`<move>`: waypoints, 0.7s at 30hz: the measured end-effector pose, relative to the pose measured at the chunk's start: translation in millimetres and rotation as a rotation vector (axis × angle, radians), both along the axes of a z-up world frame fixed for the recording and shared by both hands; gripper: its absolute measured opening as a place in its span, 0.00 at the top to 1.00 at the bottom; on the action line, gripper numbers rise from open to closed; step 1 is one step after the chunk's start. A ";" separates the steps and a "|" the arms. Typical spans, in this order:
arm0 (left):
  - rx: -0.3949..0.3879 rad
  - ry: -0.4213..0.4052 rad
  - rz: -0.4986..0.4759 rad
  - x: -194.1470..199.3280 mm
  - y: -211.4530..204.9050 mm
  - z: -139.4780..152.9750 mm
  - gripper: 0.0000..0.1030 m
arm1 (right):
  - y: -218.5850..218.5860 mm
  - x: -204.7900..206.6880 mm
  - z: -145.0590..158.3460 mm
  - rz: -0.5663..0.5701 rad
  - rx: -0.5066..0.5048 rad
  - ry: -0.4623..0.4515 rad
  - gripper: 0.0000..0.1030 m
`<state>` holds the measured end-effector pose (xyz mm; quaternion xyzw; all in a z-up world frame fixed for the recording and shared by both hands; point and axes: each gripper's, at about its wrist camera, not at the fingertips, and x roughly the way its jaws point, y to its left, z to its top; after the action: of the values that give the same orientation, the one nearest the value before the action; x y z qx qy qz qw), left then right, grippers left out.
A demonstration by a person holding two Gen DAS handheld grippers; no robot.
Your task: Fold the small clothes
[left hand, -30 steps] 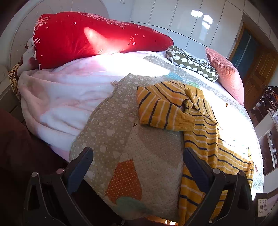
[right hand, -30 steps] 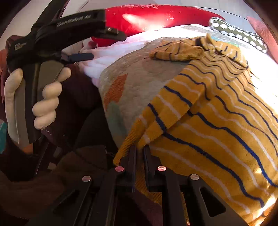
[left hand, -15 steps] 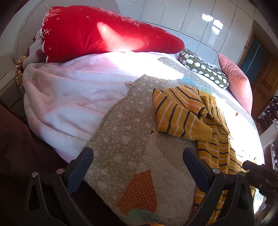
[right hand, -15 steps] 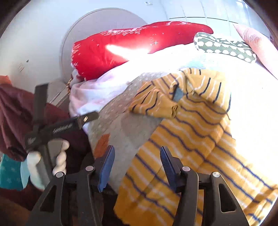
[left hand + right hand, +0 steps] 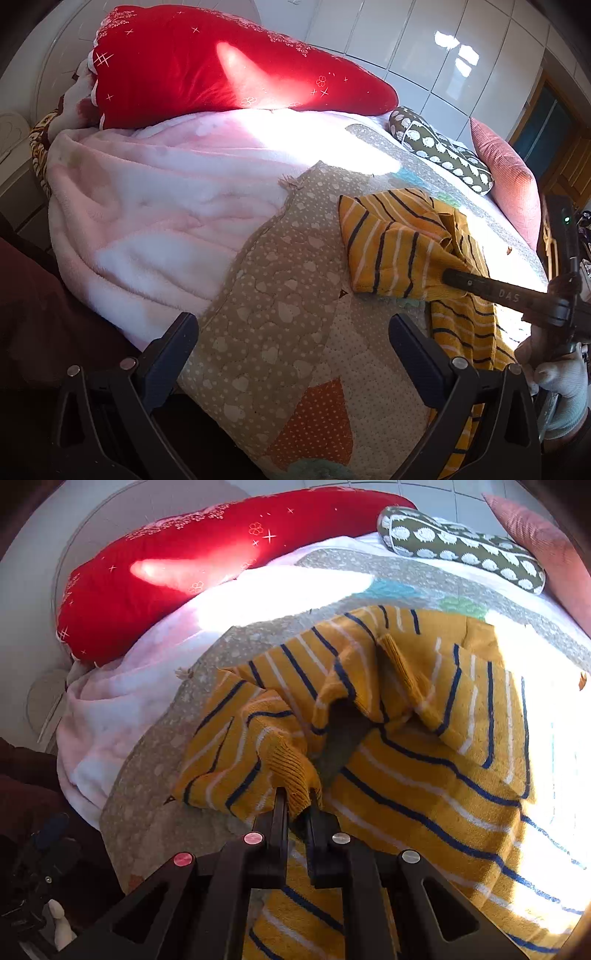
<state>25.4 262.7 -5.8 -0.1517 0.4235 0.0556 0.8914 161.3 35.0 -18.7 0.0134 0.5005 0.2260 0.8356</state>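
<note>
A yellow sweater (image 5: 424, 731) with navy and white stripes lies on the patchwork quilt (image 5: 280, 280); it also shows in the left wrist view (image 5: 399, 243). One sleeve is folded across its chest. My right gripper (image 5: 295, 801) is shut on the ribbed sleeve cuff (image 5: 291, 771); its finger (image 5: 480, 286) reaches the cuff in the left wrist view. My left gripper (image 5: 291, 339) is open and empty, low over the quilt near the bed's edge, left of the sweater.
A pink fleece blanket (image 5: 147, 206) is bunched at the left. A red pillow (image 5: 221, 77), a green patterned bolster (image 5: 443, 155) and a pink cushion (image 5: 509, 184) line the far side. White cabinets (image 5: 424, 48) stand behind.
My right gripper let go of the sweater's lower edge, opened, moved up and shut on the folded sleeve's cuff. My left gripper has drifted left and stayed open.
</note>
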 end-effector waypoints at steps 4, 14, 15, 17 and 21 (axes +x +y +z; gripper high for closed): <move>-0.003 -0.007 -0.008 5.4 -7.4 5.3 0.00 | -16.0 -9.0 74.6 0.000 0.060 -0.169 0.92; 0.030 -0.031 -0.093 9.9 -45.9 20.8 0.00 | -209.8 -11.8 142.4 -0.461 0.087 -0.273 0.92; 0.029 -0.029 -0.100 11.3 -49.8 20.6 0.00 | -235.8 -12.6 135.3 -0.524 0.059 -0.254 0.92; 0.026 -0.025 -0.114 15.4 -57.4 20.4 0.00 | -277.0 -13.8 112.0 -0.616 0.011 -0.198 0.92; 0.037 -0.016 -0.146 23.8 -75.4 21.2 0.00 | -325.1 -9.4 50.9 -0.665 -0.047 -0.029 0.90</move>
<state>49.2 187.3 15.4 -0.1045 0.4253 -0.0032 0.8990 151.9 -290.1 32.2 0.1535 0.4618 -0.0709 0.8707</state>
